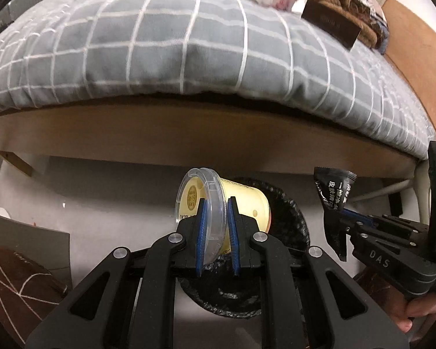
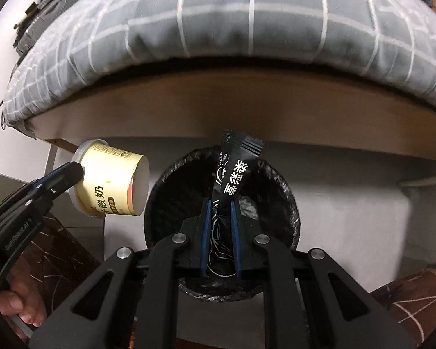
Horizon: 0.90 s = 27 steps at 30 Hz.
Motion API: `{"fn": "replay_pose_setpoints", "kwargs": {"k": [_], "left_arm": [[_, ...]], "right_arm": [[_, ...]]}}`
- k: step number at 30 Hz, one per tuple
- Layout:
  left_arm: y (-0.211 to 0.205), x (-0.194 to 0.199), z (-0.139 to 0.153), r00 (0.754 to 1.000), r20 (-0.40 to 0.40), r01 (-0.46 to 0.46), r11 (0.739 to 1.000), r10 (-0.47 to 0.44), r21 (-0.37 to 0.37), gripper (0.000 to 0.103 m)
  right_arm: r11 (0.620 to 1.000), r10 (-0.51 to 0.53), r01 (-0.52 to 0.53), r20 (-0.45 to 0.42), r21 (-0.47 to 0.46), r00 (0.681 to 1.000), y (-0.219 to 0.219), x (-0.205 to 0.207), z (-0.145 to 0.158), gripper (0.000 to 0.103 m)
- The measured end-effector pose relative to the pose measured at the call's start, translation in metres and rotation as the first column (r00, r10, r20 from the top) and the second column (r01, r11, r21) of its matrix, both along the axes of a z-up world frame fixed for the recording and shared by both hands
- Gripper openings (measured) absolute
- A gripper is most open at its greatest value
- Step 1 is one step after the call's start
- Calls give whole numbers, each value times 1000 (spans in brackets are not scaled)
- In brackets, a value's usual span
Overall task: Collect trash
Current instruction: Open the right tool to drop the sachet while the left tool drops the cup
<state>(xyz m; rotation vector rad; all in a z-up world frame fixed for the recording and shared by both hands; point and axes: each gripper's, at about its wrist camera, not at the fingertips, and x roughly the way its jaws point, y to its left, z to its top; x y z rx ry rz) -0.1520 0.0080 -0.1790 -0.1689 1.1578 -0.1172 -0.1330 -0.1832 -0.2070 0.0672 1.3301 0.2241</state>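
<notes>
Bin (image 2: 279, 203) under both tongs: left tongs (image 1: 216, 229) clamp yogurt cup (image 1: 241, 203) rim, right tongs (image 2: 220, 229) clamp black sachet (image 2: 232, 180). Cup sits near bin edge, could drop outside.

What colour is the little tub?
Pale yellow tub with a clear lid, seen best in the right wrist view.

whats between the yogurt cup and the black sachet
Only a bare gap over the black-lined bin; the right wrist view shows the yogurt cup and black sachet apart.

Grey checked bedding (image 1: 165, 46), wooden bed frame (image 1: 189, 136), brown patterned cushion (image 1: 17, 285)
</notes>
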Motion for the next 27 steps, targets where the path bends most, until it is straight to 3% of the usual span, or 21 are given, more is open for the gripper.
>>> {"fn": "replay_pose_setpoints", "kwargs": {"k": [18,27], "left_arm": [[-3,10,-45,992,-119,34,999,-30,29,13],[-10,10,-55,986,-158,50,999,-46,17,13]], "right_arm": [[998,50,-53,-98,-26,994,19,2,-46,14],[999,14,-16,-57,-38,998,5,-4,-31,45]]}}
